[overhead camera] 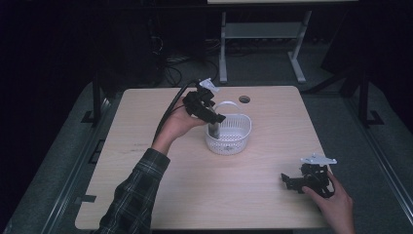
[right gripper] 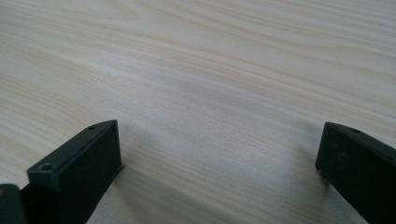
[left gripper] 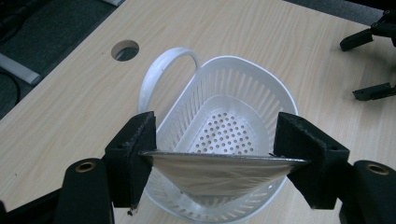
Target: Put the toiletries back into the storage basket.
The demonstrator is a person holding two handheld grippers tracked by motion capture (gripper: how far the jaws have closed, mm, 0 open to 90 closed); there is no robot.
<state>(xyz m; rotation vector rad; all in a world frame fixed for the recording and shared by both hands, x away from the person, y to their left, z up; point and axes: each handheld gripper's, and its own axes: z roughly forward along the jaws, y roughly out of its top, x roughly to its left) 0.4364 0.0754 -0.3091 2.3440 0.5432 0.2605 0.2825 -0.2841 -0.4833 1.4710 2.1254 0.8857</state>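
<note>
A white perforated basket (overhead camera: 234, 117) with a loop handle stands on the wooden table (overhead camera: 195, 195), a little behind its middle. My left gripper (overhead camera: 214, 119) hovers over the basket's left rim and is shut on a silvery, wedge-shaped thing (overhead camera: 213, 130) that hangs down into the basket. In the left gripper view the pads (left gripper: 140, 154) press on both ends of the silvery thing (left gripper: 219, 175), above the basket (left gripper: 289, 98). My right gripper (overhead camera: 288, 180) rests low over the table's front right corner. Its jaws (right gripper: 219, 163) stand wide open over bare wood, with nothing between them.
A round cable hole (overhead camera: 244, 99) lies in the table just behind the basket. The right gripper (left gripper: 366, 65) is seen at the upper right of the left gripper view. Beyond the table's far edge are desk legs and cables on a dark floor.
</note>
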